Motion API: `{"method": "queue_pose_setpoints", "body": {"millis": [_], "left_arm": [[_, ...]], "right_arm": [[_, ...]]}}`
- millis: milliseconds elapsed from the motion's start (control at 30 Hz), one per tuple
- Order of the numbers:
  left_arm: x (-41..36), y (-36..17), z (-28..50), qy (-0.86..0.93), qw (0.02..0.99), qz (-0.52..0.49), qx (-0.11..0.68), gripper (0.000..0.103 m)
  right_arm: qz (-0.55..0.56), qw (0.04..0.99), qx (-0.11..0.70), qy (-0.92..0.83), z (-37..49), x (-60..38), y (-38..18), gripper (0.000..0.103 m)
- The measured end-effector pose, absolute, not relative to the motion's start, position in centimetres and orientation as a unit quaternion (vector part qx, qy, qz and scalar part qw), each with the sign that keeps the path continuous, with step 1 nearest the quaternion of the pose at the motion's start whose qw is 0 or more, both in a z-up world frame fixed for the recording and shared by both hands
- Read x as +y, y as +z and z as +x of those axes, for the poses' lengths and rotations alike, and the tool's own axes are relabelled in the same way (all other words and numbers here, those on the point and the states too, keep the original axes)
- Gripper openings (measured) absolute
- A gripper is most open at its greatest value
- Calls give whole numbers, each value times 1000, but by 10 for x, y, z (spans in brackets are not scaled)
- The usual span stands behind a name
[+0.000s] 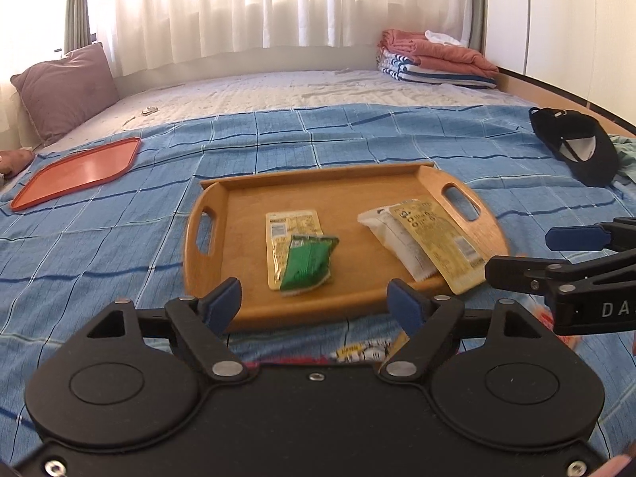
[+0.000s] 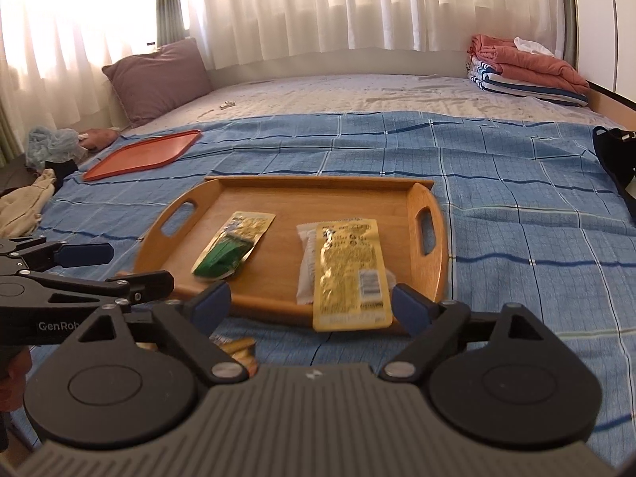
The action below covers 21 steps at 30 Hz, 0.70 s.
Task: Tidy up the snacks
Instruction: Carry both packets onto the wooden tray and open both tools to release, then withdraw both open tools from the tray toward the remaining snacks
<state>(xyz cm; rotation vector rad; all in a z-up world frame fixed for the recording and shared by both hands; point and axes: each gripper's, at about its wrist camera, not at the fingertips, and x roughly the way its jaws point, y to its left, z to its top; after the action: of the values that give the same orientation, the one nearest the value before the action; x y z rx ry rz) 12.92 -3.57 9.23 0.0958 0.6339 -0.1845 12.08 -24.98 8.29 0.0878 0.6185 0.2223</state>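
Both claws stand wide and hold nothing: the left gripper (image 1: 314, 298) hovers above the near rim of the wooden tray (image 1: 302, 316), and the right gripper (image 2: 310, 304) hovers just to the right of it, over the same near edge, so that each one appears at the side of the other's view.

Largest of all is the bed, covered in front with a blue checked blanket (image 1: 119, 246) and, behind it, a pale quilted mattress (image 2: 338, 93). White curtains (image 2: 318, 8) hang along the far wall. A mauve pillow (image 1: 65, 89) leans at the far left, and a pile of folded towels (image 2: 524, 69) lies at the far right corner. A black cap (image 1: 576, 147) rests on the blanket at the right, and a flat orange lid (image 2: 145, 155) lies at the left, well apart from the tray.

The tray lies on the blanket in the middle. Inside it are four snack packets: a yellow packet (image 2: 349, 270) partly on top of a white packet (image 1: 391, 238) at the right, its near end reaching over the tray's rim, and a second yellow packet (image 1: 292, 224) at the centre with a small green packet (image 1: 308, 262) lying across it. More snacks (image 1: 359, 351) lie on the blanket in front of the tray, mostly hidden under the grippers.
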Motion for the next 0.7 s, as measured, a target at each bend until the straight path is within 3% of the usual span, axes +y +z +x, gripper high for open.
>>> {"method": "queue_pose_setpoints", "body": {"millis": [67, 700], "left_arm": [[-34, 93, 117, -91, 947, 49, 304, 88], [22, 46, 40, -66, 951, 36, 299, 91]], "right_arm": [[42, 947, 300, 111, 110, -249, 83, 95], [-12, 950, 281, 134, 27, -228, 43, 103]]}}
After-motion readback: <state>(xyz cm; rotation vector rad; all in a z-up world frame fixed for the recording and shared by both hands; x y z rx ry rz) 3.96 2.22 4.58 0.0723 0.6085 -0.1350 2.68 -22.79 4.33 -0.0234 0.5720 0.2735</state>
